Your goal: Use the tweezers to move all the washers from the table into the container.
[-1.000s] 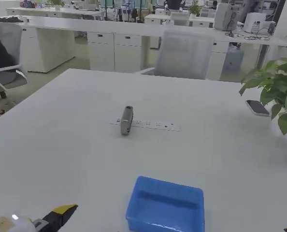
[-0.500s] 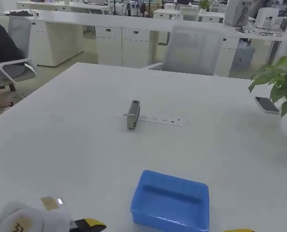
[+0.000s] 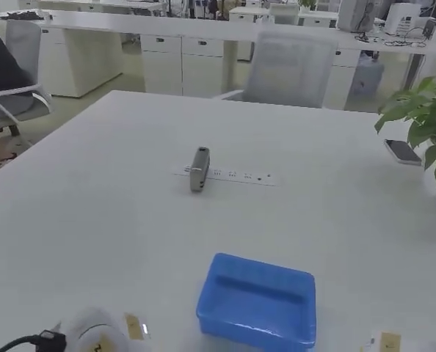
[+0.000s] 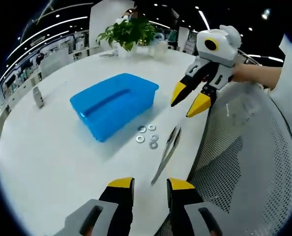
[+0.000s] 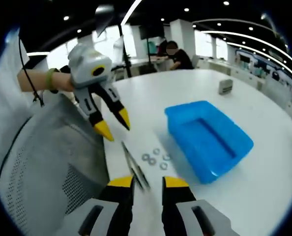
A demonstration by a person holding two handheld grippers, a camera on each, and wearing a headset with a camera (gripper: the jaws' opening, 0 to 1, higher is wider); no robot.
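Left gripper view: the left tool (image 4: 151, 184) hangs over the near edge of the white tabletop (image 4: 47, 147), its yellow-tipped jaws parted with nothing between them; just ahead of it the tweezers (image 4: 166, 152) lie flat on the tabletop, untouched, one end pointing back toward the jaws; a small cluster of washers (image 4: 147, 136) sits just beside the tweezers, between them and the blue container (image 4: 114, 103) – near its wall but not touching it; the right tool (image 4: 180, 109) comes in from the right above the tweezers, jaws also spread and holding nothing.

Right gripper view: the right tool (image 5: 147, 184) has its jaws apart and empty, over the near end of the tweezers (image 5: 135, 167); the washers (image 5: 156, 157) lie loose on the tabletop between the tweezers and the container (image 5: 207, 137); whether anything lies inside the container I cannot tell; the left tool (image 5: 115, 127) is held above the far end of the tweezers – jaws splayed, clear of the tabletop.

Head view: the container (image 3: 256, 301) stands near the front edge; a small grey device (image 3: 198, 169) lies well beyond it at the middle of the tabletop; a phone (image 3: 403, 152) and a potted plant (image 3: 427, 125) are at the right.
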